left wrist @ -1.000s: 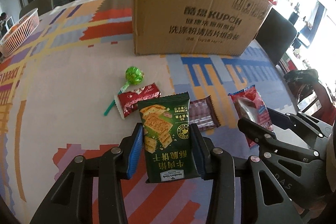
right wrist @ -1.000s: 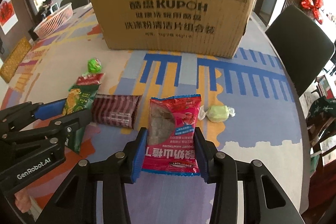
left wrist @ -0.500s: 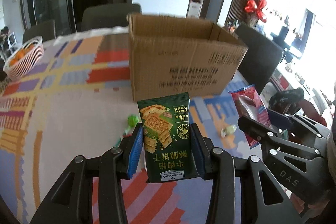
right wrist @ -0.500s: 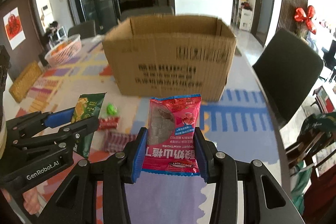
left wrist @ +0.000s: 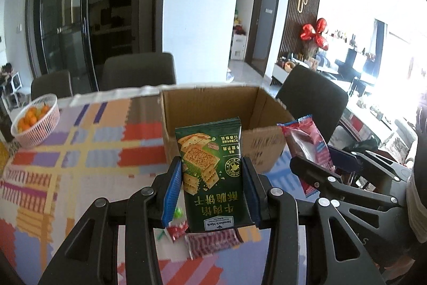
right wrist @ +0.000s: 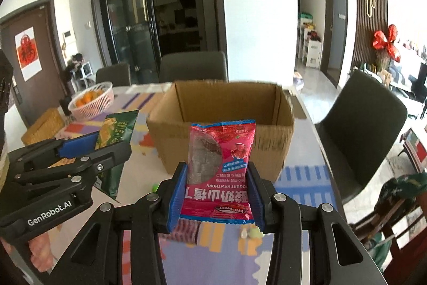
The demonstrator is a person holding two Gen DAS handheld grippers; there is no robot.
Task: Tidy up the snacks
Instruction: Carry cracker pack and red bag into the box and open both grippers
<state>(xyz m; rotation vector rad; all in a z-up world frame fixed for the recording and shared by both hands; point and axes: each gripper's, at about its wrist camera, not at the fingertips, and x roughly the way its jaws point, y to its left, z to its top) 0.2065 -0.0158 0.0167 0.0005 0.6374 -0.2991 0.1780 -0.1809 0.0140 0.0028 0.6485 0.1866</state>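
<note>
Left gripper has its blue pads pressed on both sides of a green cracker packet, jaws partly closed to the packet's width. The packet stands upright, held in the air on the near side of the cardboard box, its top edge overlapping the box's front wall in the left wrist view.

Right gripper clamps a red hawthorn snack packet the same way, pads on both edges, jaws narrowed to packet width. That packet is upright too, in the air on the near side of the box, to the right of the green one.

The box is open at the top, brown, and what shows of its inside is bare cardboard. It sits on a table with a colourful patterned cloth.

On the cloth nearer than the box, below the grippers: a striped dark-red packet, a small red packet, a bit of green wrapper, and a pale green candy.

A white basket of oranges sits on the table well to the left of the box. Dark chairs stand behind and to the right of the box.
</note>
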